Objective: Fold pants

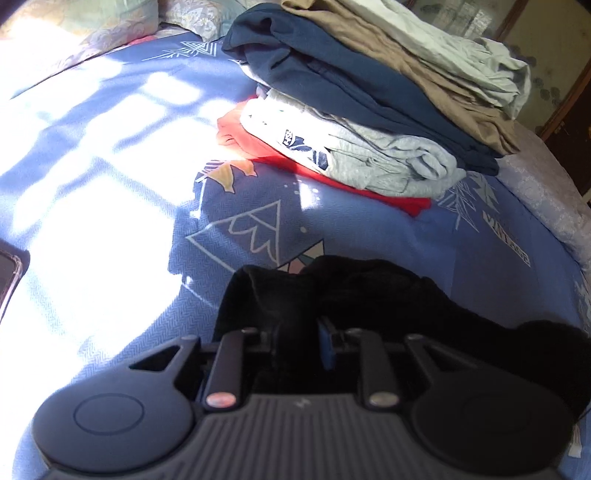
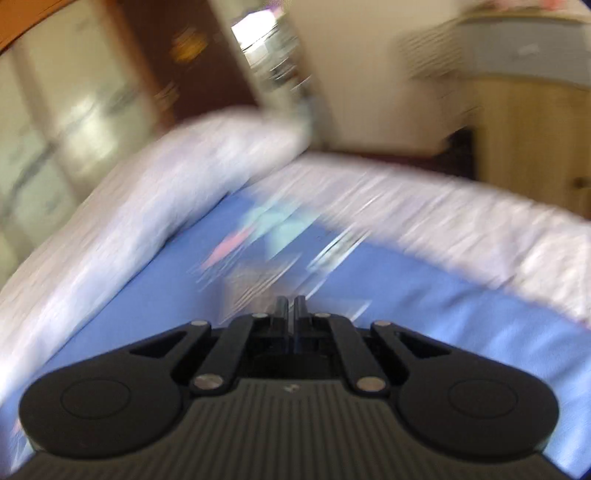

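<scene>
Here the left gripper (image 1: 301, 328) is clamped on a bunched fold of the black pants (image 1: 369, 295), its jaws drawn narrow with the dark cloth pinched between them. The rest of the pants spreads from the gripper to its right side and a little beyond it, lying crumpled on the blue bedspread (image 1: 129, 258).

Beyond the pants, farther up the bed, sits a stack of folded clothes (image 1: 369, 110): a red garment (image 1: 280, 157) at the bottom, a grey printed one (image 1: 369, 155) on it, then a navy one (image 1: 332, 81), a tan one (image 1: 406, 59) and a pale one (image 1: 461, 55) on top. Nothing lies between the pants and that stack but bare bedspread with printed triangles. To the far side of the stack from the gripper are patterned pillows (image 1: 110, 26). A dark phone-like edge (image 1: 9, 269) shows left of the pants. Strong sun falls in window-shaped patches on the bedspread left of the stack.

The right gripper (image 2: 291, 306) is nearly shut, only a thin slit between its jaws, with nothing in it. Its view is smeared by motion: blue bedspread below, a pale quilted bed edge (image 2: 406, 206) past it, then wooden furniture (image 2: 535, 125) and a wall, too blurred to detail.
</scene>
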{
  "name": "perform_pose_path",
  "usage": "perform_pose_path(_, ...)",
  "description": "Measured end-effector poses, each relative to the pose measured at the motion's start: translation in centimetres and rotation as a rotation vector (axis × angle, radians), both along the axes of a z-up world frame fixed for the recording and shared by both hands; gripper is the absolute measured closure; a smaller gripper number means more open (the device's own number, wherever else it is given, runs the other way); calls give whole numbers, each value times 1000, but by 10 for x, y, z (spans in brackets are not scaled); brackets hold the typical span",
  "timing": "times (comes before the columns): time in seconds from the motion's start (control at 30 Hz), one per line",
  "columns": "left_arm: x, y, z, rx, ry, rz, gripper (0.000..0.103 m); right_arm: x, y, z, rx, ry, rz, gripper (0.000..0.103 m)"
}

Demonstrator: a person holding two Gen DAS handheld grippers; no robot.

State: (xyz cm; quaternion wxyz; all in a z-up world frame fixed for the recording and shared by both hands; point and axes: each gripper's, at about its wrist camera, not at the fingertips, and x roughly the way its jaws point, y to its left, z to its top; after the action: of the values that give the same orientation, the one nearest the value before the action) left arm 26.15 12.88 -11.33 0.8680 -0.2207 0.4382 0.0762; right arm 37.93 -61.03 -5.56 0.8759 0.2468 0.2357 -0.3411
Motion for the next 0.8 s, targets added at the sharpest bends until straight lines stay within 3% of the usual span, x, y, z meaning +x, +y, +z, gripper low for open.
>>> perform_pose_path(0.07,5,-4,-14,28,52,3,74,2,-12,-13,110,77,24,76)
perform_pose_path(0.13,-4,-8,-12,52,34,-14,68,-23,-11,-14,141,2,76,76)
perform_pose_path(0.2,-17,-6,-1,81,9,-27,61,-53,-2,-8,155,2,145,68)
perform_pose_path(0.43,-81,29,45,20,-36,22,66,-208,44,18,443,-82,366,66)
perform_pose_path(0.6,-140,34,58,-2,-34,-31,62,-307,99,41,447,-100,505,61)
perform_pose_path(0.8,-211,44,55,-51,-35,-61,53,-386,152,46,393,-99,541,55)
